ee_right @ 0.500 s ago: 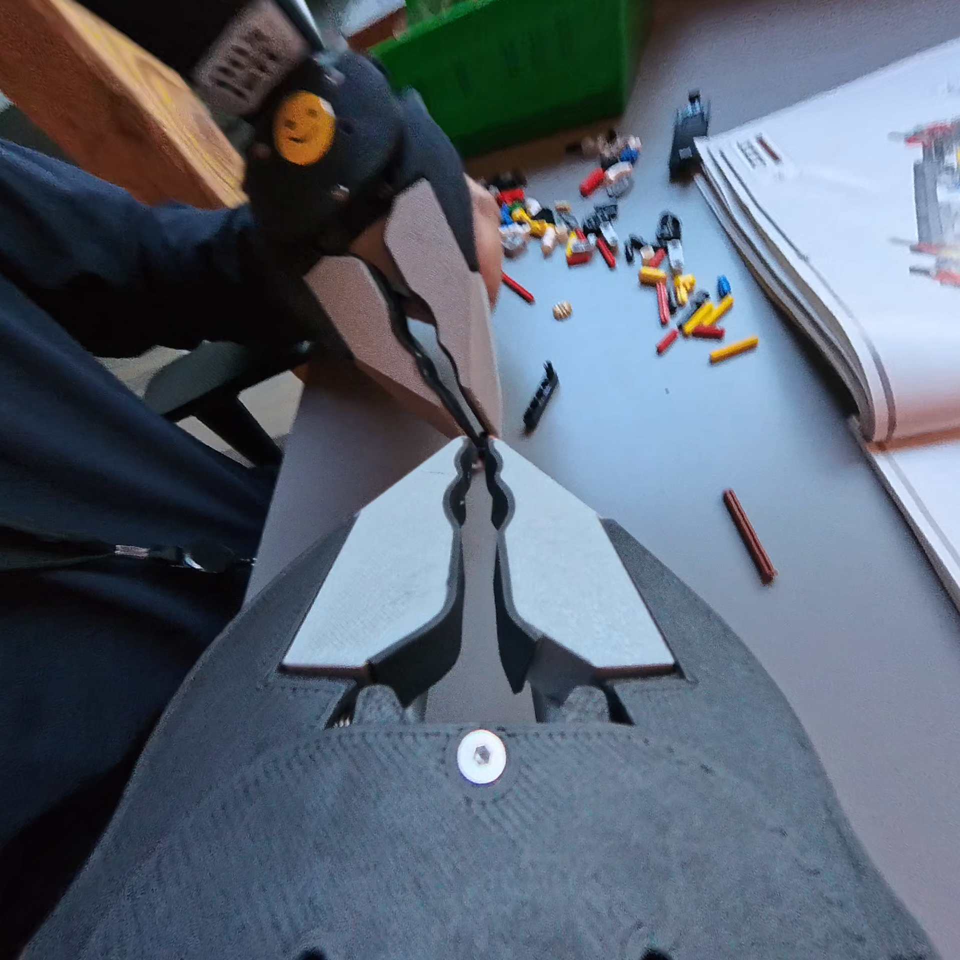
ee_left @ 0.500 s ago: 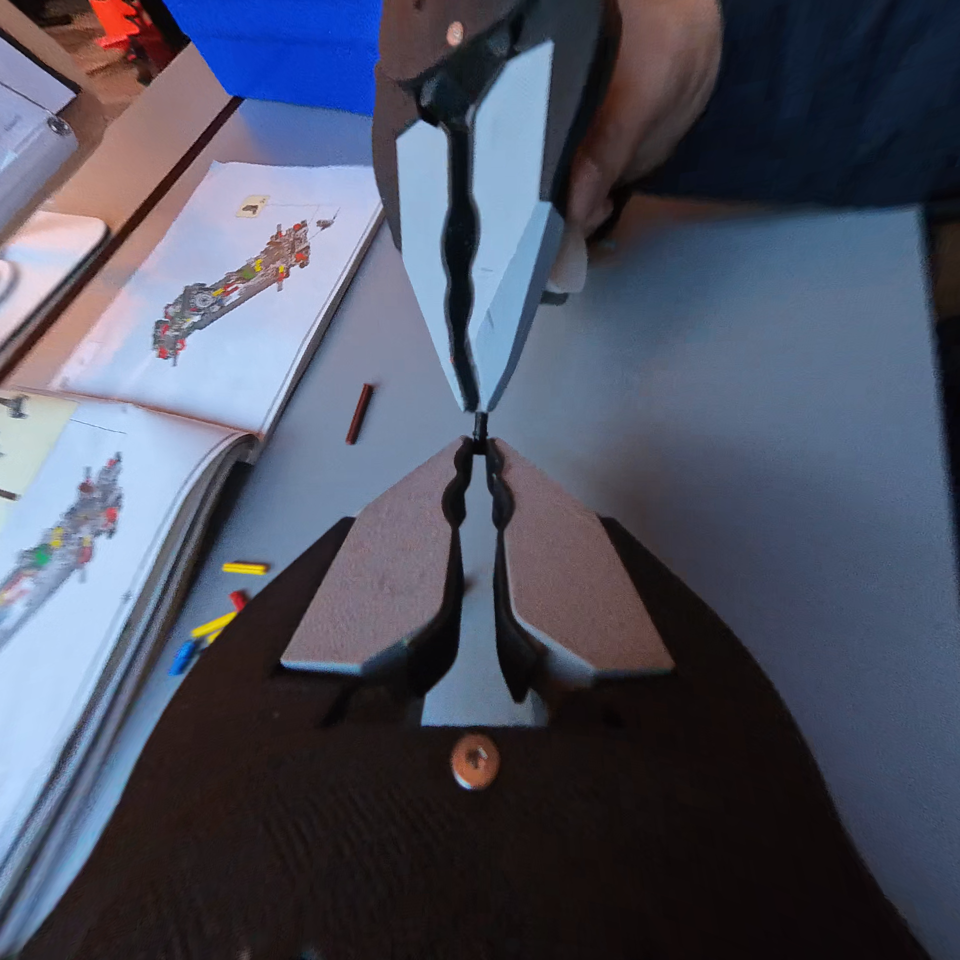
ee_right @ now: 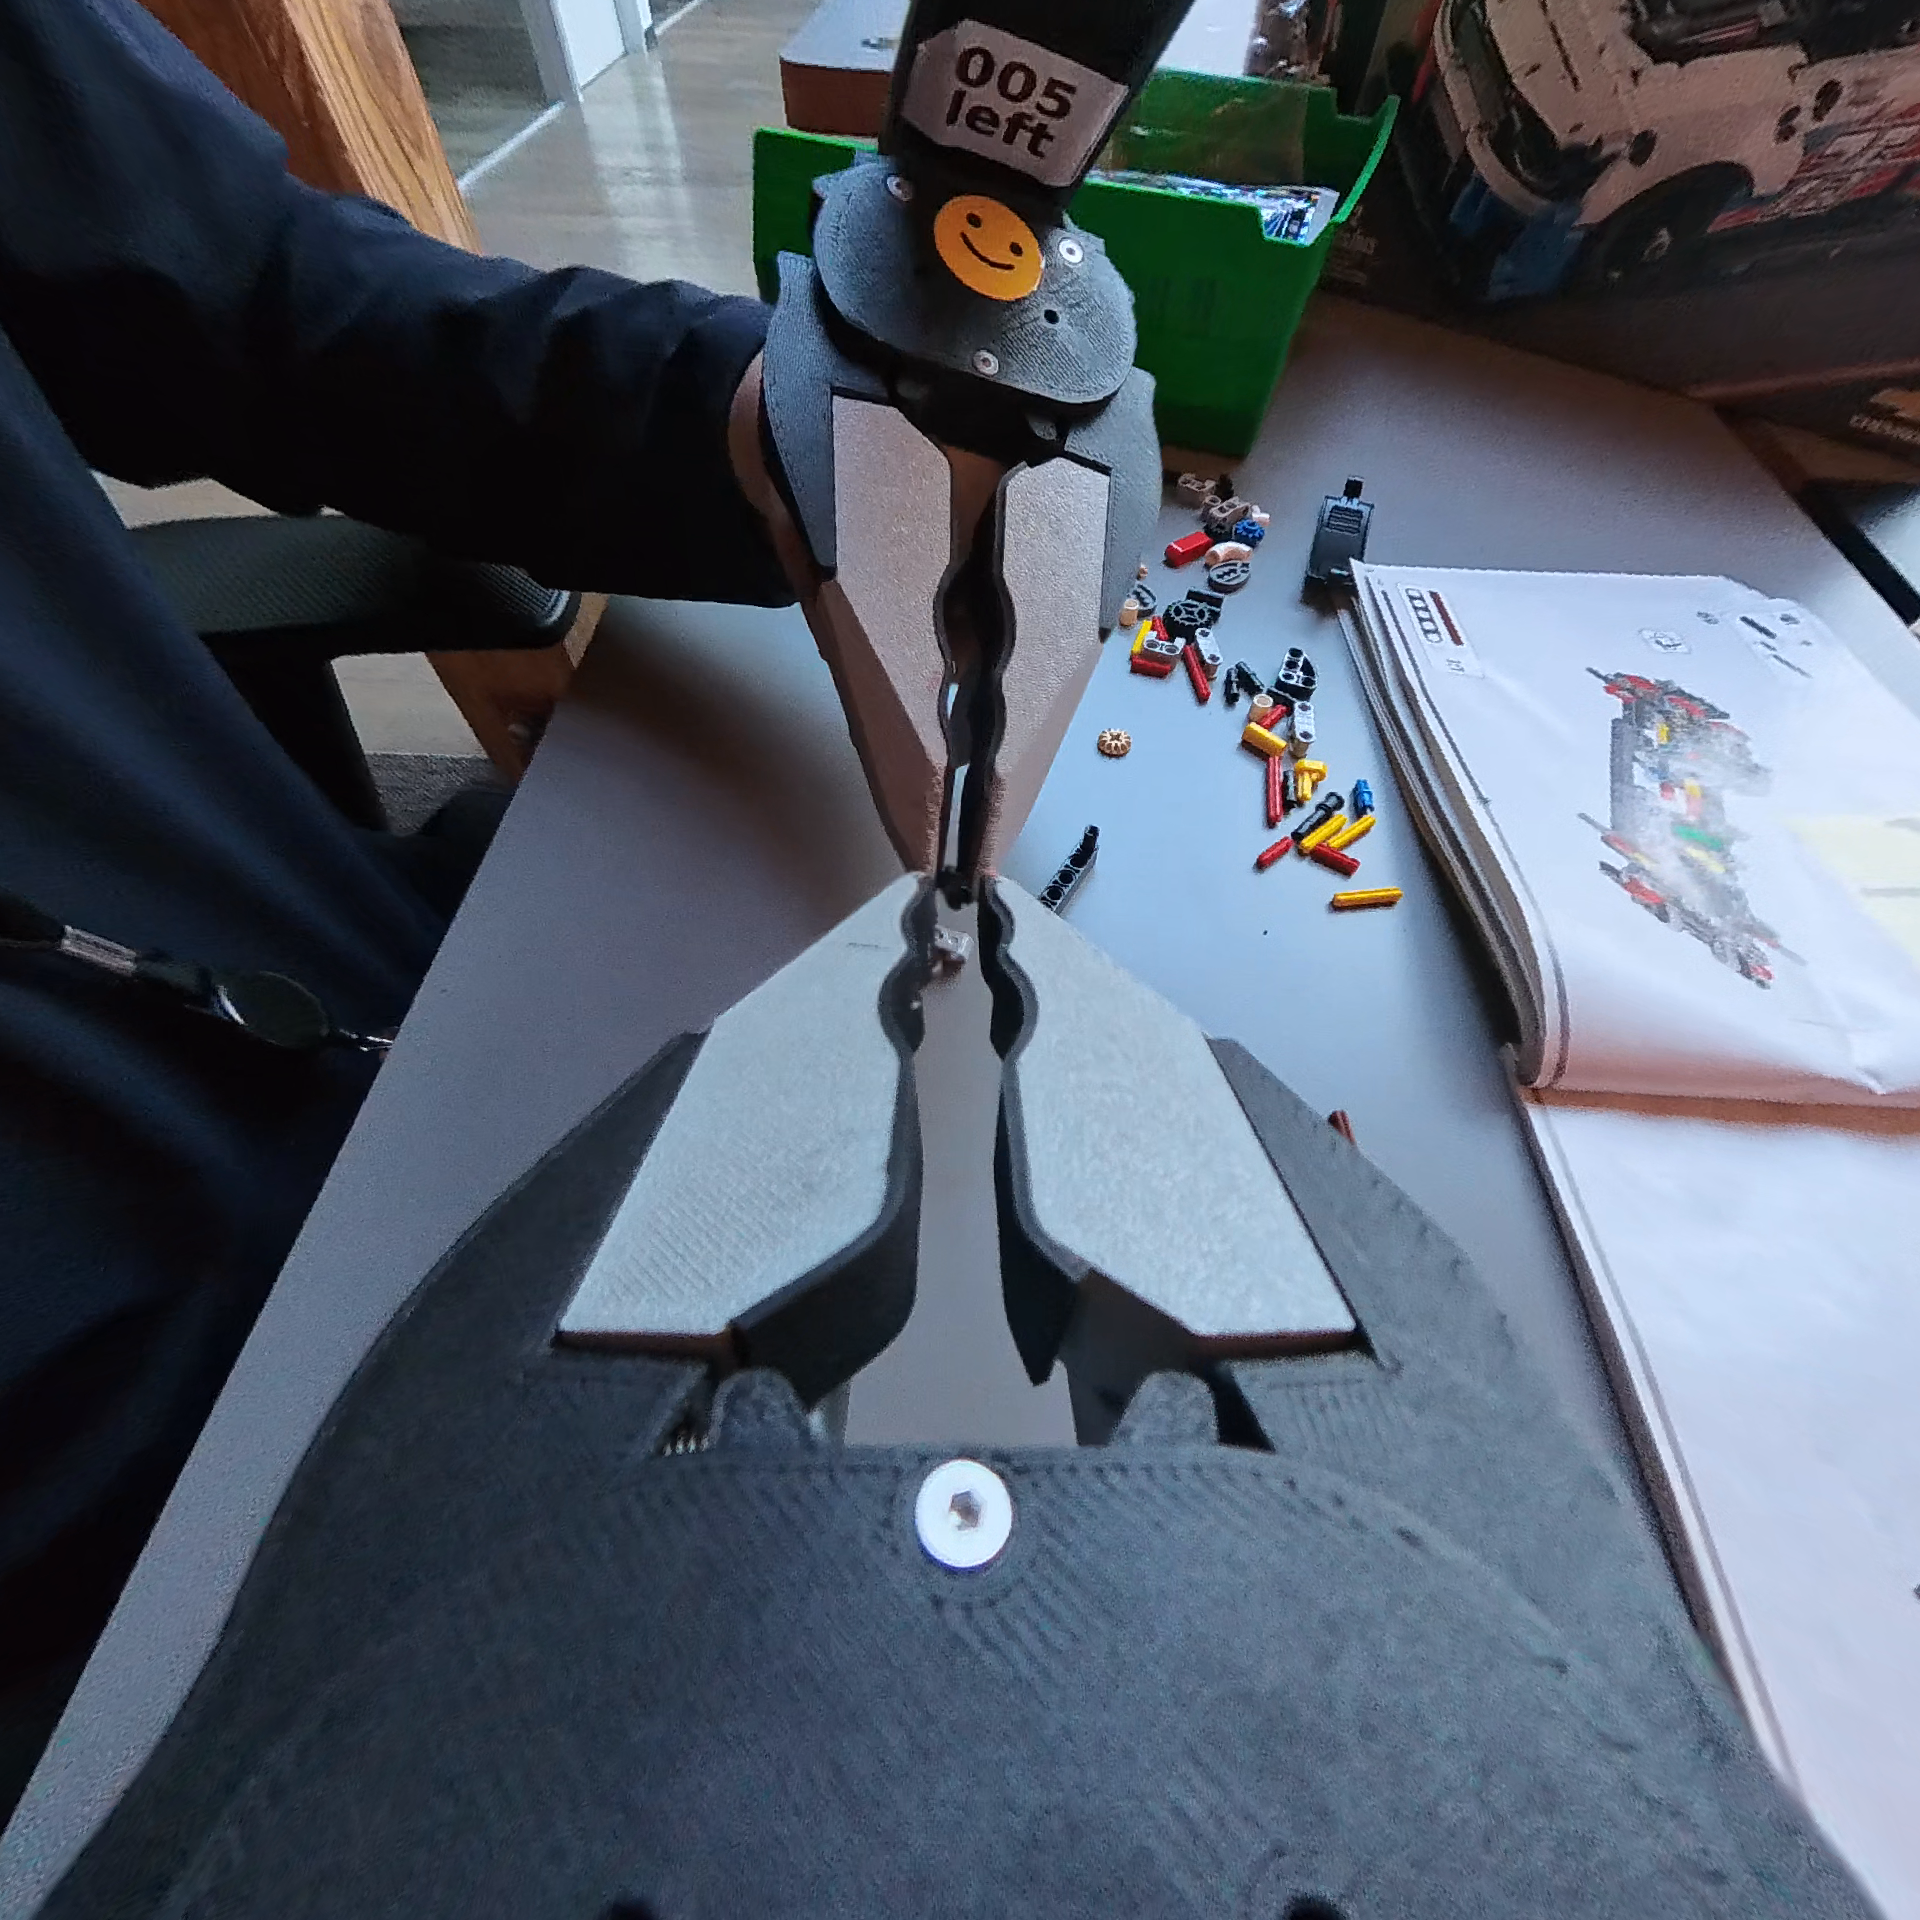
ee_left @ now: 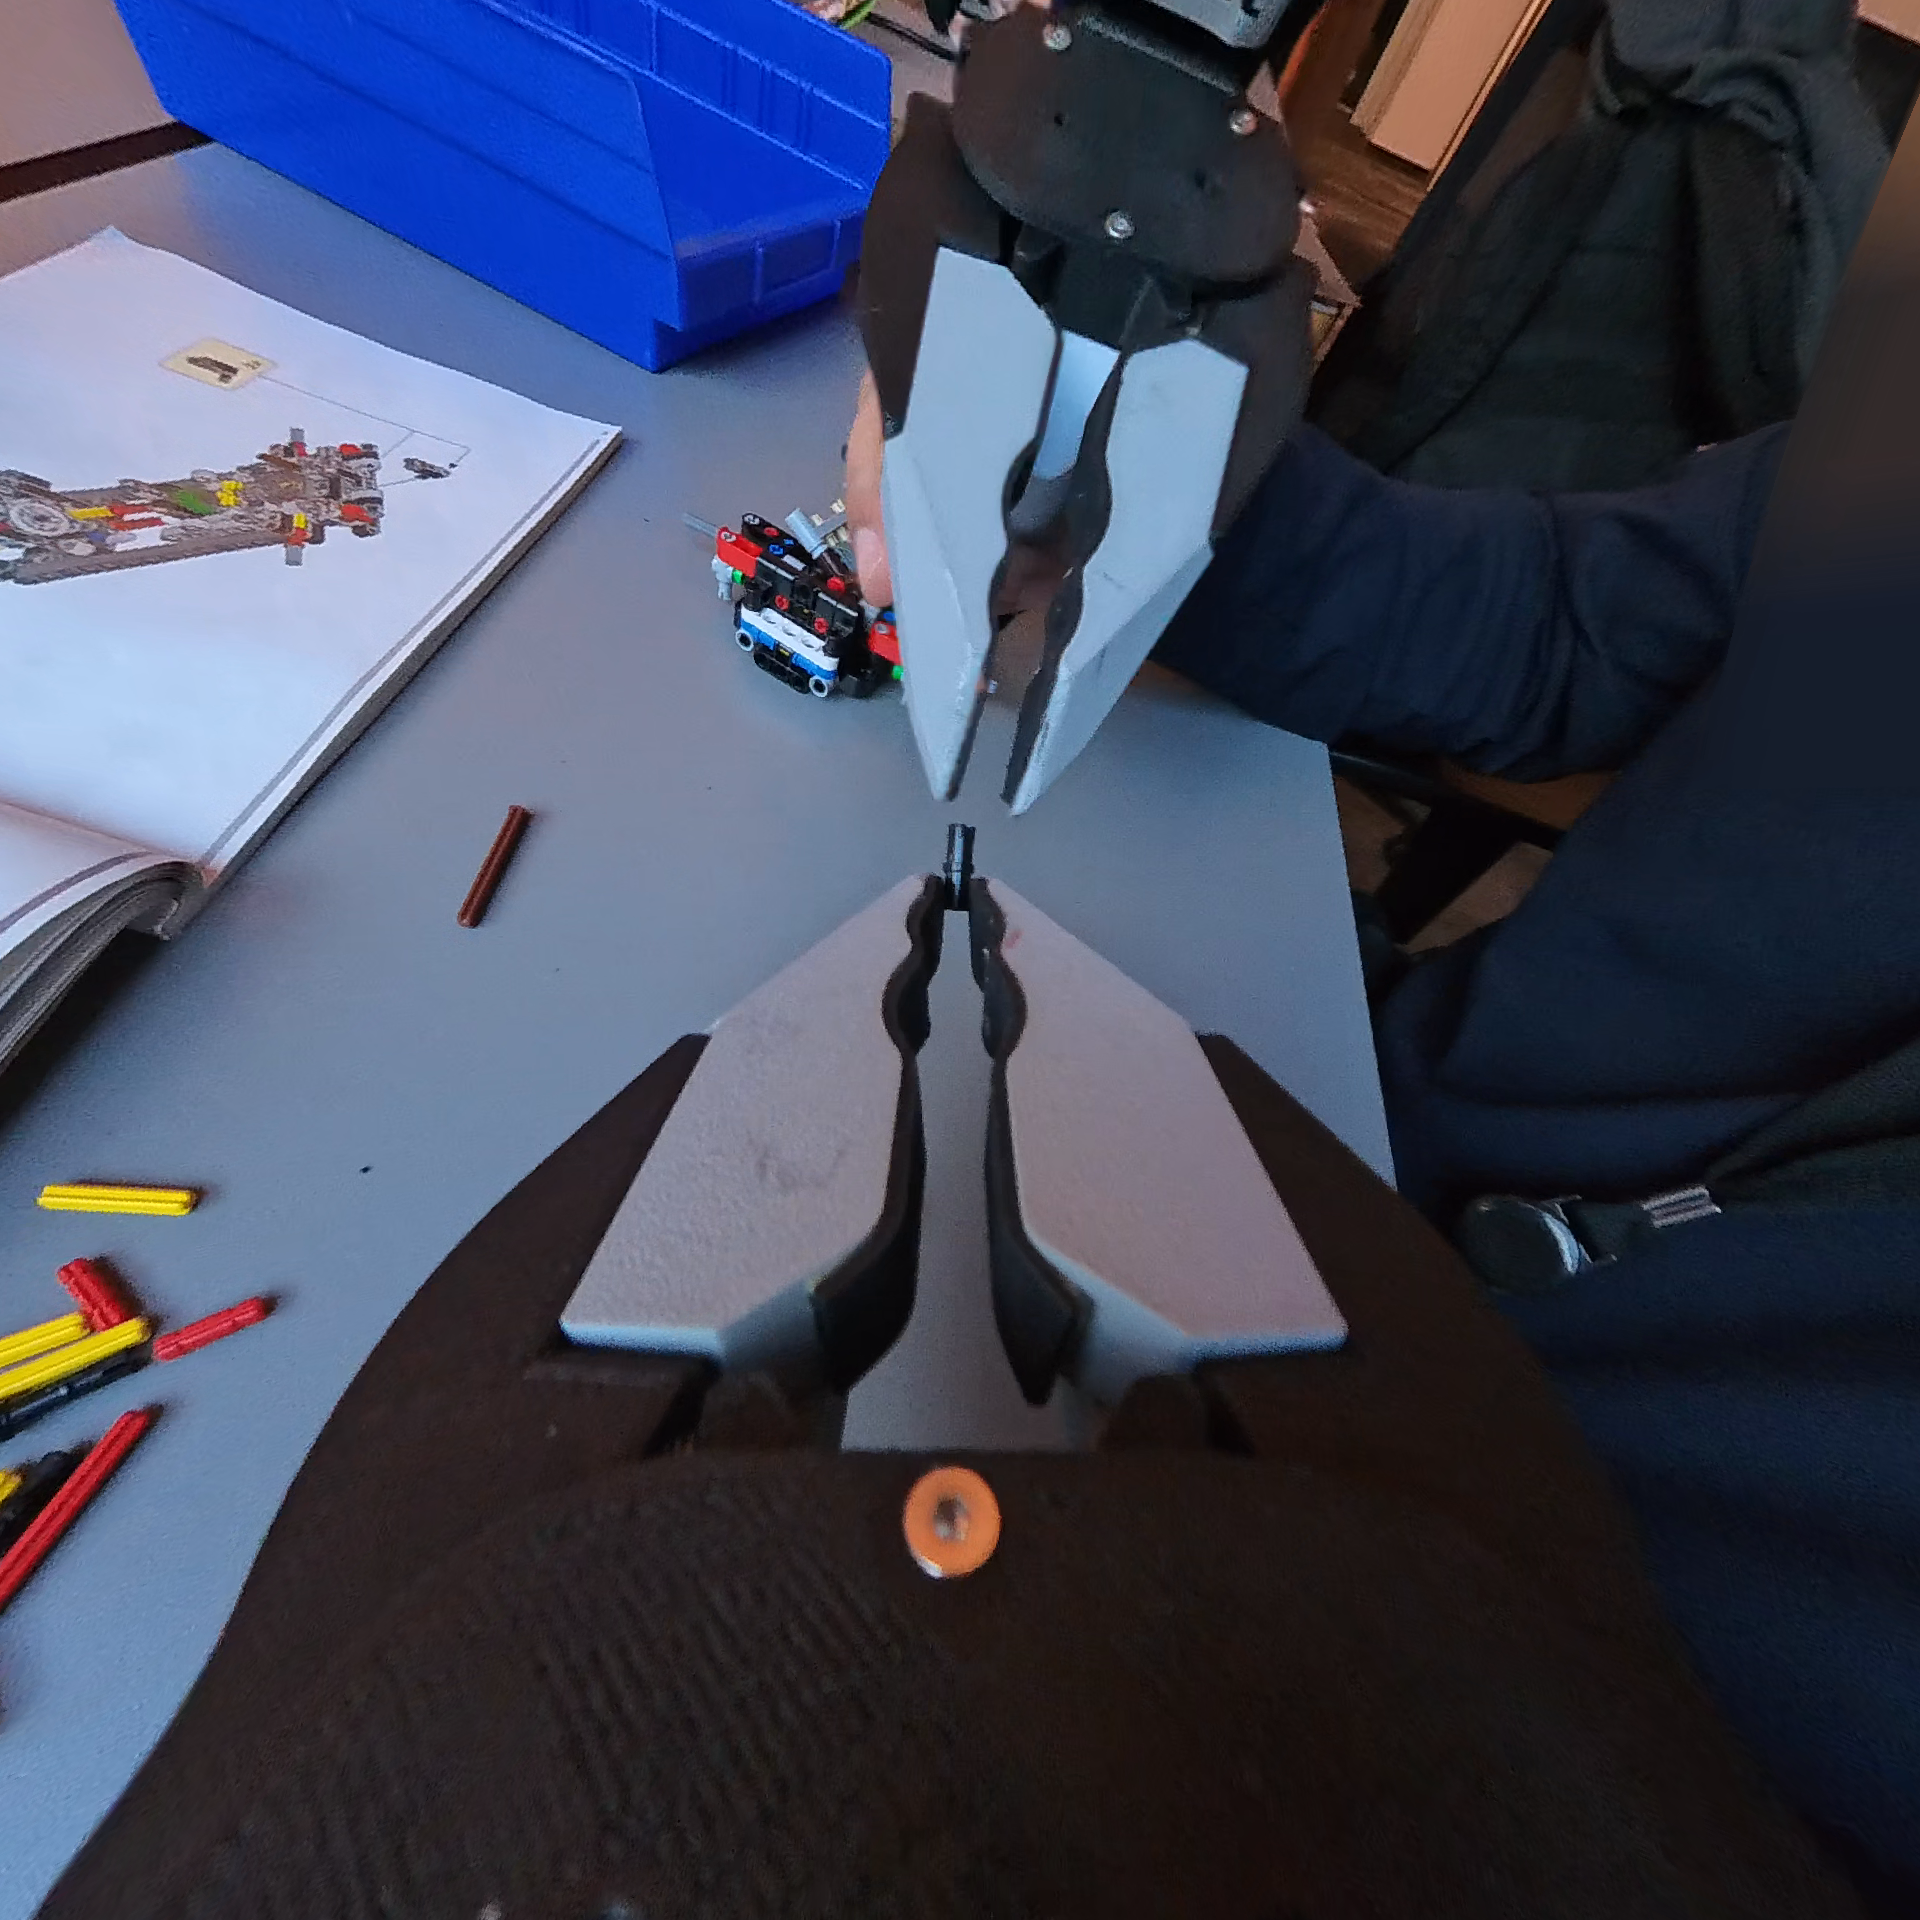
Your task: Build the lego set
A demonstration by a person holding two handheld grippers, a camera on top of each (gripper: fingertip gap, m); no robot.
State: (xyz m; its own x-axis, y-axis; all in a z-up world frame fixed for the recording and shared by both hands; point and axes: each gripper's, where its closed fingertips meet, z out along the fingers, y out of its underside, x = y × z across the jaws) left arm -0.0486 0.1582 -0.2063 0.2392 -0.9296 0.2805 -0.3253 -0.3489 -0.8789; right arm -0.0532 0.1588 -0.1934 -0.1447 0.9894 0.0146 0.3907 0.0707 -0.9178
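A small black pin (ee_left: 957, 854) is pinched in the left tongs (ee_left: 957, 902) above the table (ee_left: 644, 935) — the right tongs (ee_left: 977, 802) are held slightly parted, bare, just beyond it.

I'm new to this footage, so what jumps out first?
Two grippers meet tip to tip over the grey table: the left gripper pinches a small black pin, while the right gripper stands open just beyond it. A blue bin sits behind an open manual.
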